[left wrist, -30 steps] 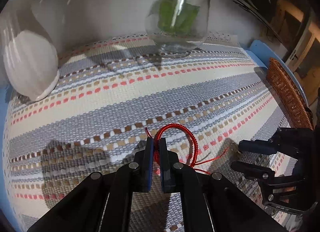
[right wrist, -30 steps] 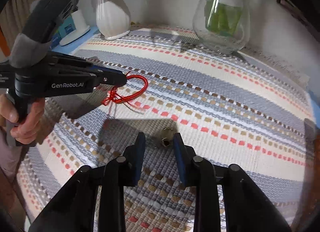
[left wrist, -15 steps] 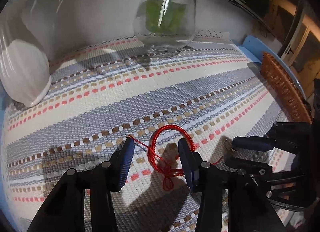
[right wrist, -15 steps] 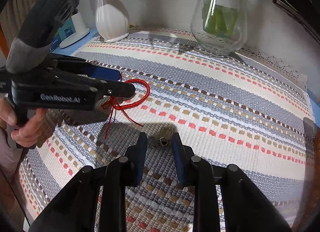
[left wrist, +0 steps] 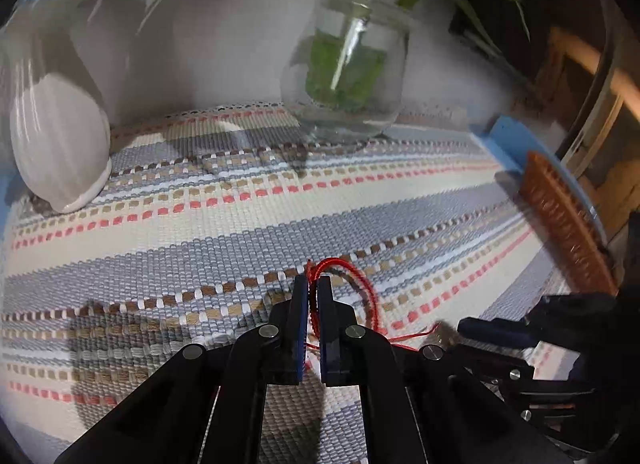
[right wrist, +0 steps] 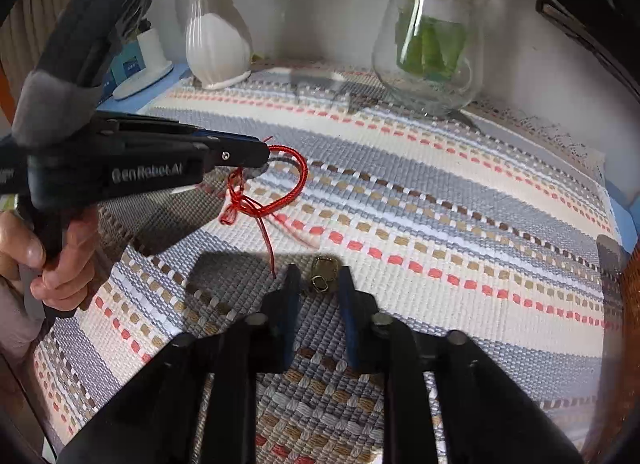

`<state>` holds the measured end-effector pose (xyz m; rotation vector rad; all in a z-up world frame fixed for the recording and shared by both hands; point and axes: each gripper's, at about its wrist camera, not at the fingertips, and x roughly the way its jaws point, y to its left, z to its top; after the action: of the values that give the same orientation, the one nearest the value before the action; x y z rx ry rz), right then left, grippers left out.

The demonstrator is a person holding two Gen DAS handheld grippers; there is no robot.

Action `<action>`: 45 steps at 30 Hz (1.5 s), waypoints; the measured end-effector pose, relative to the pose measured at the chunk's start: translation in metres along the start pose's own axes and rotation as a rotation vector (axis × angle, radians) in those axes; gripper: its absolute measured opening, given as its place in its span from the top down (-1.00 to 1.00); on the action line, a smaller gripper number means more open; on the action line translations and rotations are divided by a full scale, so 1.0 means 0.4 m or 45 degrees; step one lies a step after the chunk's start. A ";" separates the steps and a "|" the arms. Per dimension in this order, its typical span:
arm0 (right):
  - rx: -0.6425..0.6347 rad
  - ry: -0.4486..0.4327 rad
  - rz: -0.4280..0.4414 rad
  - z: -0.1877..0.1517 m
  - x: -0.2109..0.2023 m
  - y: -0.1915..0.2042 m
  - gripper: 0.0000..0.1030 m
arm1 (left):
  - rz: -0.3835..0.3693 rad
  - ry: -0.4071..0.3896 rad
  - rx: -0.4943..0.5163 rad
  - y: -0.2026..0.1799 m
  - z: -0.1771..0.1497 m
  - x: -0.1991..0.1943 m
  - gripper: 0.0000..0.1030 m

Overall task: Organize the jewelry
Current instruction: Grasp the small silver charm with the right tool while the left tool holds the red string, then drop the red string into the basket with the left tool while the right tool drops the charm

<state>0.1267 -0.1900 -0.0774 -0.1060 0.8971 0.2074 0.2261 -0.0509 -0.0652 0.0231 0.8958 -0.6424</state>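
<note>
Currently I am clamping the limp red cord bracelet (right wrist: 294, 179) in the left hand-held gripper (left wrist: 314, 296); the right hand-held gripper (right wrist: 318, 280) is closing around the small hard charm (right wrist: 323, 274).

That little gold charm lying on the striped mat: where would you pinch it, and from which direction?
Pinch the gold charm across its two side edges, coming down from above. It lies flat on the striped mat, so only its narrow sides offer themselves to the pads. The right gripper already straddles it, jaws closing, not yet visibly pressing. I'd avoid the small ring at its near end: too thin.
</note>
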 end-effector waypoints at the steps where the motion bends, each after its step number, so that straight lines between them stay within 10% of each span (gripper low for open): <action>1: 0.001 -0.029 0.002 -0.001 -0.011 -0.001 0.64 | -0.018 -0.005 -0.016 0.006 0.000 -0.001 0.93; 18: 0.131 -0.059 0.145 -0.002 -0.036 -0.052 0.65 | -0.072 -0.090 -0.027 0.005 0.006 -0.037 0.93; 45: 0.071 0.048 -0.089 0.022 0.035 0.010 0.64 | -0.084 -0.080 -0.036 0.005 -0.003 -0.036 0.93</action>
<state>0.1411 -0.1826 -0.0831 -0.0895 0.9348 0.1158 0.2196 -0.0415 -0.0559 -0.0518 0.8479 -0.6880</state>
